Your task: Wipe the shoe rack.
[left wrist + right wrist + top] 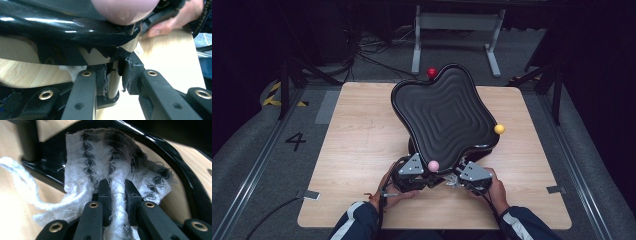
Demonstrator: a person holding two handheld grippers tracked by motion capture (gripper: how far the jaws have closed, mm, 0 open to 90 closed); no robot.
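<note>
we seem to be wiping under the tilted black tray [442, 112] at the counter's [362, 150] near edge: left claw [113, 75] pinches its leg [113, 82], right claw [117, 192] pinches the cloth [82, 170]. next, drag the cloth along the rim.

Wooden table [362, 150], grey metal frame [457, 22] behind, floor cables [362, 50], number 4 marking [295, 141]

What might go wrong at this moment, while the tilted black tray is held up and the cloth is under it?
1. The left gripper clamps only a thin leg of the tray, which leans steeply; it may slip or tip over.
2. The pink ball sits at the low rim and may roll off.
3. The right gripper pinches frayed white cloth under the rim; threads may snag there.
</note>
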